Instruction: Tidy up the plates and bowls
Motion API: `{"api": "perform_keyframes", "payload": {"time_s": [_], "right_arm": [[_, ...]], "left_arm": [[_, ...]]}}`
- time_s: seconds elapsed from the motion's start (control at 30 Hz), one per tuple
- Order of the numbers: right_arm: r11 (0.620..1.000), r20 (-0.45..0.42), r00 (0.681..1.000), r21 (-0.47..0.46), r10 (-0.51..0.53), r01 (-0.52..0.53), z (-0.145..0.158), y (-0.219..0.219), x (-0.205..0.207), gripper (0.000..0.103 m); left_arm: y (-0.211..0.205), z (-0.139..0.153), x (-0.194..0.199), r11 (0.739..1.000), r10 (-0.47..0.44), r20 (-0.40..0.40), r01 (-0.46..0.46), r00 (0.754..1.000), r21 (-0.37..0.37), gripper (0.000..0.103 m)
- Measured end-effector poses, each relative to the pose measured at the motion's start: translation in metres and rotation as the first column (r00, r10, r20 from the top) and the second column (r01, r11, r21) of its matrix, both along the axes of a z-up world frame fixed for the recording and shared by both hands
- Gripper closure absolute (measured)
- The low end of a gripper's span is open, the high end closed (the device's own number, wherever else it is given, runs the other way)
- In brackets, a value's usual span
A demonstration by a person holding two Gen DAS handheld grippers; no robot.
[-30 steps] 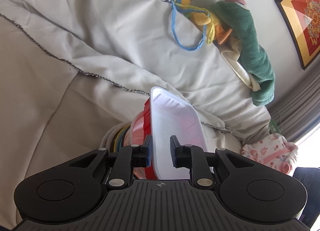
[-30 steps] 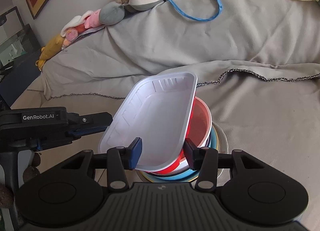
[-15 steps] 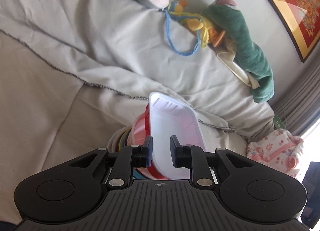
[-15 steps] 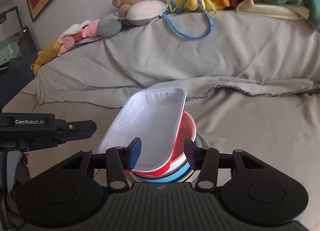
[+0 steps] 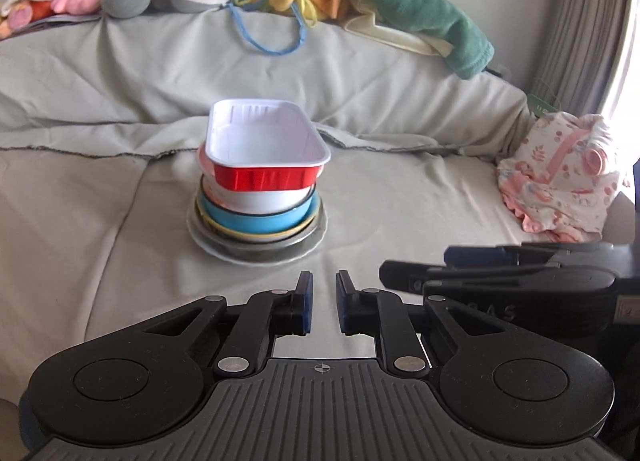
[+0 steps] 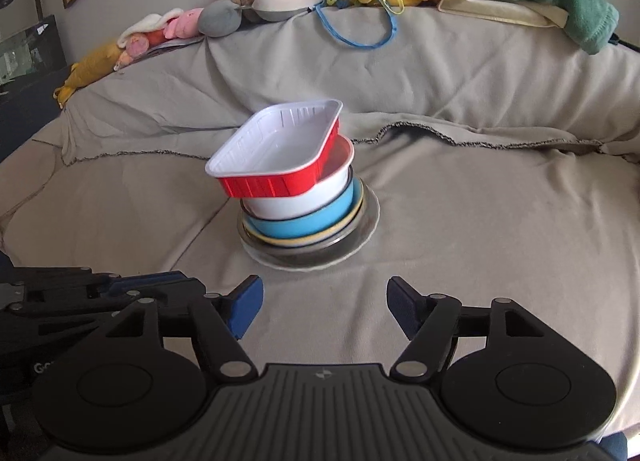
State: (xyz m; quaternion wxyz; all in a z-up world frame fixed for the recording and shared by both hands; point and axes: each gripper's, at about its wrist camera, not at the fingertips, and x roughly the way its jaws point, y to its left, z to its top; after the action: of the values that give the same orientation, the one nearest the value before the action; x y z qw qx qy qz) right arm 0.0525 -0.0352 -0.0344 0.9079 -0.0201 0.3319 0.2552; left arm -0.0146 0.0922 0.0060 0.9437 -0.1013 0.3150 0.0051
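Though stacked, red tray (image 6: 276, 159) overhanging bowl (image 6: 298, 205).

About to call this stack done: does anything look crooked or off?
Yes. The red rectangular tray with white inside sits tilted atop the white round bowl, overhanging its rim on one side, not nested. The bowls below look stacked evenly.

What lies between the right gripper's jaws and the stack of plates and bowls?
Only bare grey cover shows in the right wrist view between the right gripper, jaws wide apart, and the stack.
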Motion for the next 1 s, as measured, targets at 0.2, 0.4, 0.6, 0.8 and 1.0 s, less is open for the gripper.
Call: {"api": "perform_keyframes", "payload": {"time_s": [0.2,0.4,0.6,0.8,1.0], "right_arm": [[0.998,0.006,0.998,0.015,-0.059,0.059,-0.006,-0.020,-0.019,0.033],[0.997,-0.012,0.998,0.034,-0.067,0.067,-0.011,-0.029,-0.024,0.031],[0.998,-0.022,0.999,0.040,-0.046,0.046,-0.014,-0.024,-0.023,0.031],[0.998,-0.029,0.999,0.039,-0.043,0.044,-0.015,-0.023,-0.023,0.031],[0.998,-0.030,0.999,0.039,-0.042,0.043,-0.015,-0.022,-0.023,0.031]], "left_arm": [[-0.014,-0.004,-0.007,0.999,0.041,-0.034,-0.041,0.999,-0.002,0.087],[-0.022,-0.006,-0.005,0.995,0.062,-0.051,-0.057,0.997,0.087,0.087],[-0.018,-0.010,-0.002,0.994,0.069,-0.079,-0.062,0.995,0.087,0.087],[-0.017,-0.011,-0.002,0.995,0.071,-0.084,-0.065,0.994,0.080,0.087],[-0.018,-0.011,-0.002,0.995,0.070,-0.090,-0.064,0.993,0.073,0.087]]}}
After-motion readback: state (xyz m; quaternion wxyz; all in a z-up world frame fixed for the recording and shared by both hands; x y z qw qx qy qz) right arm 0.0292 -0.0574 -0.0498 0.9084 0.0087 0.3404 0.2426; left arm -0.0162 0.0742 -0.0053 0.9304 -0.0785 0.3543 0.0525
